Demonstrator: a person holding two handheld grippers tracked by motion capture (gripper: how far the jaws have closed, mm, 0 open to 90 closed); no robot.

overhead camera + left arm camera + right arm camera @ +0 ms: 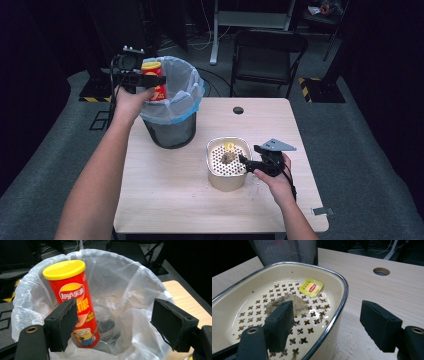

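Observation:
A red Lay's chip can (72,297) with a yellow lid stands tilted inside the bag-lined mesh trash bin (172,107); the can (155,82) pokes above the rim. My left gripper (116,317) hangs open over the bin, and its left jaw is just in front of the can without clamping it. On the table sits a cream container (228,172) with a perforated tray. On that tray lie a wet tea bag (287,303) and its yellow tag (311,287). My right gripper (329,317) is open astride the container's right rim (342,290), one jaw inside, one outside.
The wooden table (175,200) has a cable hole (238,110) at the back and crumbs beside the container. A dark folding chair (267,55) stands behind the table. The bin stands at the table's back left corner.

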